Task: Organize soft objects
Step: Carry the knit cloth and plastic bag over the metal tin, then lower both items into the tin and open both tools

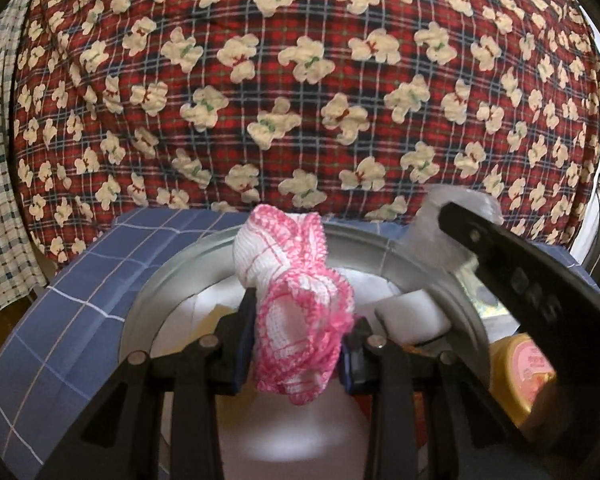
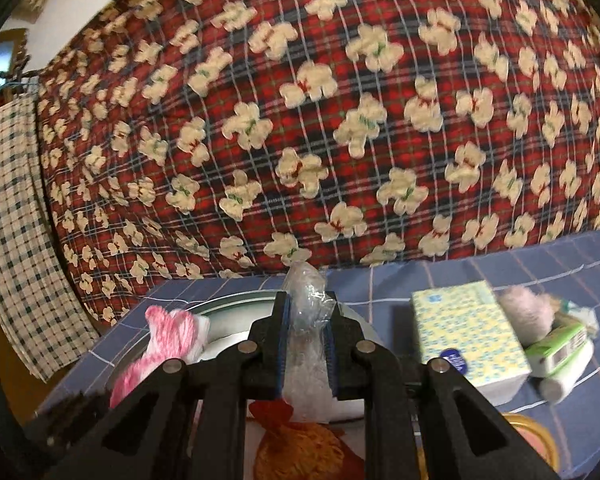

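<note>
Beside the metal basin [image 1: 148, 300], a yellow jar [image 1: 520, 376] is partly hidden behind the right gripper [image 1: 480, 236]. A pink fluffy item [image 2: 526, 312] past the tissue pack [image 2: 468, 340] is blurred, unidentifiable.

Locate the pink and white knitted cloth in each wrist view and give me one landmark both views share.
Left wrist: pink and white knitted cloth at centre-bottom, clamped in the left gripper, above the metal basin.
Right wrist: same cloth at lower left, beside the right gripper, which grips clear crumpled plastic.
Shared landmark: red plaid bear-print blanket behind.

Red plaid bear blanket [image 1: 300, 92] behind, w/ checked cloth [image 1: 0, 184] left.
</note>
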### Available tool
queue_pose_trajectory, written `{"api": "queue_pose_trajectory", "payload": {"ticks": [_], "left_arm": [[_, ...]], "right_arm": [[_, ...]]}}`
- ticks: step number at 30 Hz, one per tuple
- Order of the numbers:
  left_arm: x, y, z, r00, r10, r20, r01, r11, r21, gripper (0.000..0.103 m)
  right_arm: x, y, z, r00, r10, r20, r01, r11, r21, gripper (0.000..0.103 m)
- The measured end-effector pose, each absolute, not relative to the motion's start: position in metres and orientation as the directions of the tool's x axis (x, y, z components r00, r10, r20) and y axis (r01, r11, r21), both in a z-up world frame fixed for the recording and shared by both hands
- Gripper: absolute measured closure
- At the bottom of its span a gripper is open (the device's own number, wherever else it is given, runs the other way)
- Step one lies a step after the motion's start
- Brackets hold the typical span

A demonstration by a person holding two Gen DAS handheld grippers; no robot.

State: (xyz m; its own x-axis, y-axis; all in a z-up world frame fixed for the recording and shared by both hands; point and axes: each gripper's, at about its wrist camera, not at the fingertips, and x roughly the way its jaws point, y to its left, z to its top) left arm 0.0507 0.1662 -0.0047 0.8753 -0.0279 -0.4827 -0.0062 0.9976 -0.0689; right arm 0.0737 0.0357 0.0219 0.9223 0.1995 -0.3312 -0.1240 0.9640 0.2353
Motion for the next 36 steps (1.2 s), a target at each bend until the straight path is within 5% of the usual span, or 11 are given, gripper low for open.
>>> {"api": "queue_pose_trajectory", "payload": {"ticks": [15,20,23,25,29,36], "left_arm": [[0.053,0.163,-0.015,0.853,0.099,-0.512,-0.071,0.995,0.073,0.070],[0.055,0.162,-0.017,0.846,0.119,-0.520,-0.086,0.992,0.088,0.059],[0.054,0.162,-0.016,0.847,0.123,-0.517,-0.096,0.992,0.080,0.043],[0.051,0.166,-0.013,0.857,0.126,-0.500,-0.115,0.992,0.054,0.023],[0.047,0.171,-0.009,0.871,0.156,-0.465,-0.157,0.987,0.036,0.004],[0.046,0.172,-0.008,0.883,0.187,-0.430,-0.189,0.981,0.039,0.000]], "right_arm": [[0.104,0.043,0.002,0.844,0.296,-0.448,-0.169,0.938,0.301,0.085],[0.106,0.045,0.003,0.822,0.360,-0.441,-0.228,0.918,0.324,0.083],[0.109,0.046,0.001,0.796,0.397,-0.457,-0.252,0.904,0.346,0.056],[0.106,0.042,0.002,0.800,0.421,-0.428,-0.262,0.886,0.381,0.031],[0.094,0.037,0.012,0.832,0.423,-0.359,-0.282,0.880,0.382,0.030],[0.067,0.024,0.020,0.905,0.329,-0.270,-0.229,0.911,0.343,0.023]]}}
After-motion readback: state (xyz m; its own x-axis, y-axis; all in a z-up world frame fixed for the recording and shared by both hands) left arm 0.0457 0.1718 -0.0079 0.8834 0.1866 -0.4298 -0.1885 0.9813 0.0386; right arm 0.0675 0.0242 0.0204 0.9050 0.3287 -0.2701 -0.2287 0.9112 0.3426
